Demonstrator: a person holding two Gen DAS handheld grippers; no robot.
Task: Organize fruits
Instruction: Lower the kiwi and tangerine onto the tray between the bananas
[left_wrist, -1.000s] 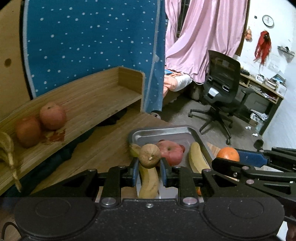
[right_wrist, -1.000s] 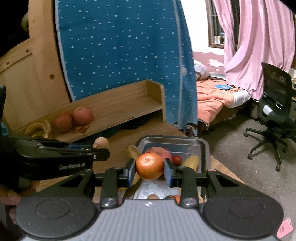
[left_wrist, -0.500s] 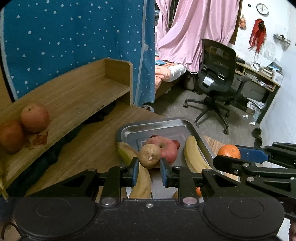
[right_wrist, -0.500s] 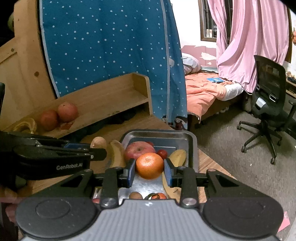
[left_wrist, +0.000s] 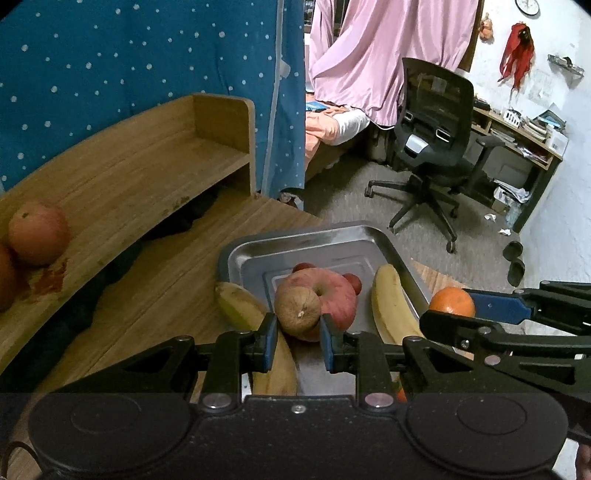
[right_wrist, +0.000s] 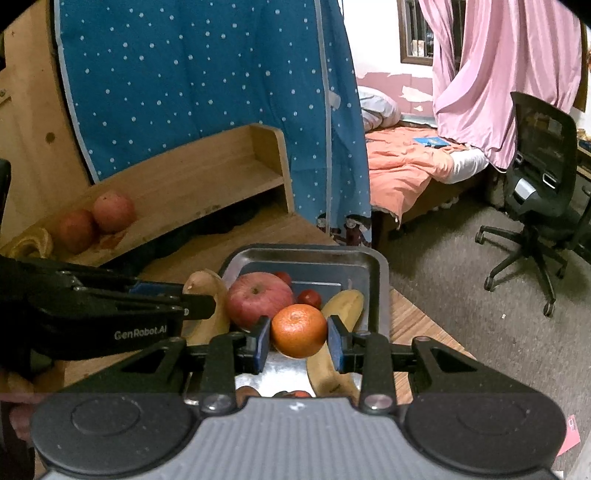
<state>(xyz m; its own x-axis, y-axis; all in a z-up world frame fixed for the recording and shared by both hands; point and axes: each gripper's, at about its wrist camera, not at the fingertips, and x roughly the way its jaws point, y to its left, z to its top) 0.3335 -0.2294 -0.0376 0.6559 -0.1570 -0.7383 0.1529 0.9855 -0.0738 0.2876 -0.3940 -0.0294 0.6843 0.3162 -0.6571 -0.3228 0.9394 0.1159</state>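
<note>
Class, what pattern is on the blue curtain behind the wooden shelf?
White dots on the blue curtain, clearest in the right wrist view.

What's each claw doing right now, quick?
Left claw: shut on a brown fruit.
Right claw: shut on an orange.

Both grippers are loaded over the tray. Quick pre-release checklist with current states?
1. Left gripper grip: blue pads clamp the brown fruit on both sides. Ok.
2. Right gripper grip: orange sits squarely between the pads. Ok.
3. Tray below both loads: each fruit hangs over its near part. Ok.
4. Free spot under the brown fruit: the apple lies right behind it, a banana leans on the left rim. Cannot tell.
5. Free spot under the orange: a second banana lies beside and partly under it. Not ok.
6. Far part of the tray bare. Ok.
</note>
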